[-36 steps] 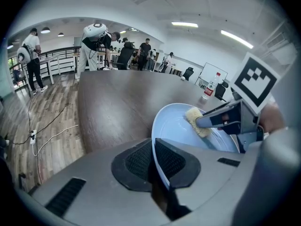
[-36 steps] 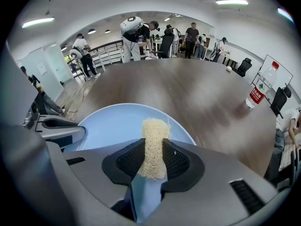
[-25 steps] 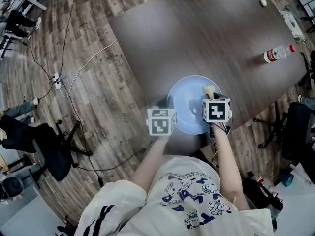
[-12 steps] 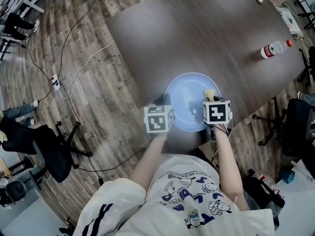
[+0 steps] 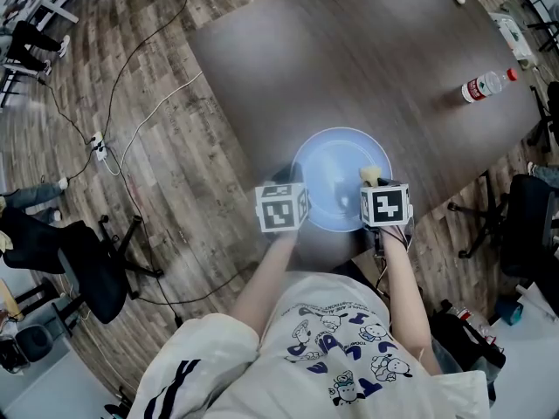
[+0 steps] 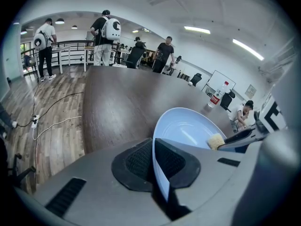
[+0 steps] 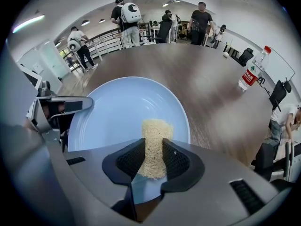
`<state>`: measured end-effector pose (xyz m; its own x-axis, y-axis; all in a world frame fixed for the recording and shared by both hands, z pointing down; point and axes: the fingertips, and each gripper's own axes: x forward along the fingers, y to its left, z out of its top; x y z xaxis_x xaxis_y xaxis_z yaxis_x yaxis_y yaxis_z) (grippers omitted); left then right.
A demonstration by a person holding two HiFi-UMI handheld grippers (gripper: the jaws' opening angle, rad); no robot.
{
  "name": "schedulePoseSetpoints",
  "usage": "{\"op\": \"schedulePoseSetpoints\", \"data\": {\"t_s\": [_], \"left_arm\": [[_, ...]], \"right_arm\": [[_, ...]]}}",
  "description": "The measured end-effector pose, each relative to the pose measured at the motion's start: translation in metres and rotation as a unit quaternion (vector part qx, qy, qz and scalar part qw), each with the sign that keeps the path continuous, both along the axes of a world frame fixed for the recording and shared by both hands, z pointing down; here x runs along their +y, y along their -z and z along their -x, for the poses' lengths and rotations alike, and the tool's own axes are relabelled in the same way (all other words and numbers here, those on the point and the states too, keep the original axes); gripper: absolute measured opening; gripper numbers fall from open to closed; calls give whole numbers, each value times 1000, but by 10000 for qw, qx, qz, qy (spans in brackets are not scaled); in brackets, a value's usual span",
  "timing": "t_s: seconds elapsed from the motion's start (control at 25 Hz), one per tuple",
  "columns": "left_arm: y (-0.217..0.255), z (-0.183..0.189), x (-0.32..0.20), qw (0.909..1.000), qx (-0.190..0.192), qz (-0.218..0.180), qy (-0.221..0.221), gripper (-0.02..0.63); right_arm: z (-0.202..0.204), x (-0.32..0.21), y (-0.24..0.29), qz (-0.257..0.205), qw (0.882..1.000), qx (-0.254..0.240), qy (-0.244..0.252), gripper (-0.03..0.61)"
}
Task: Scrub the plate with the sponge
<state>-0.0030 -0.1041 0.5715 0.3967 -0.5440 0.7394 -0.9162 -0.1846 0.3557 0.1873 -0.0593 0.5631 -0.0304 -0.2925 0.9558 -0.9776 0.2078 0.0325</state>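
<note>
The left claw [image 6: 154, 165] is clamped shut on the near rim of the pale blue plate [image 7: 117, 112], the edge pinched between its pads. I'd say that is to pin the plate to the desk [image 5: 349, 51] so it cannot slide or spin under the rubbing. The right claw [image 7: 151, 160] squeezes the yellow sponge [image 7: 155, 131] by its sides, the free end poking out past the tips and aimed steeply down. From that claw the plate lies directly beneath and ahead, with the sponge's end over its near right part. Whether it presses the surface, I can't quite tell.
</note>
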Motion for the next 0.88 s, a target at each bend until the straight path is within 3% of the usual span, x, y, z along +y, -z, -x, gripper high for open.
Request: {"op": "schedulePoseSetpoints", "data": {"t_s": [0.88], "left_arm": [[0, 0, -2, 9999, 89, 36, 102, 28]], "right_arm": [[35, 41, -3, 524, 9962, -693, -27, 118]]}}
